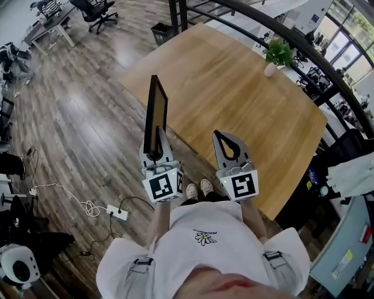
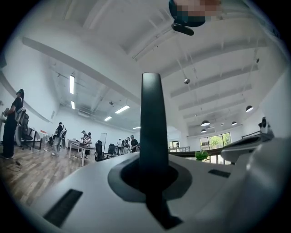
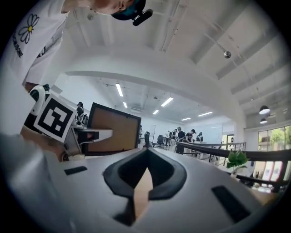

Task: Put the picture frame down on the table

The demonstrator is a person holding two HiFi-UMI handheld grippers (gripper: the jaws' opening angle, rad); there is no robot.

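Observation:
The picture frame (image 1: 156, 114) is dark-edged with a brown panel. It stands upright and edge-on above the floor, just off the near left side of the wooden table (image 1: 234, 93). My left gripper (image 1: 156, 146) is shut on its lower edge. In the left gripper view the frame edge (image 2: 152, 132) rises as a dark bar between the jaws. The right gripper view shows the brown panel of the frame (image 3: 113, 128) beside the left gripper's marker cube (image 3: 53, 117). My right gripper (image 1: 220, 136) is beside the left one, over the table's near edge, shut and empty (image 3: 146, 154).
A potted plant (image 1: 278, 54) in a white pot stands at the table's far edge beside a dark railing (image 1: 292, 41). A bin (image 1: 160, 32), office chairs (image 1: 96, 11) and a power strip with cable (image 1: 117, 212) are on the wood floor. People stand far off (image 2: 86, 141).

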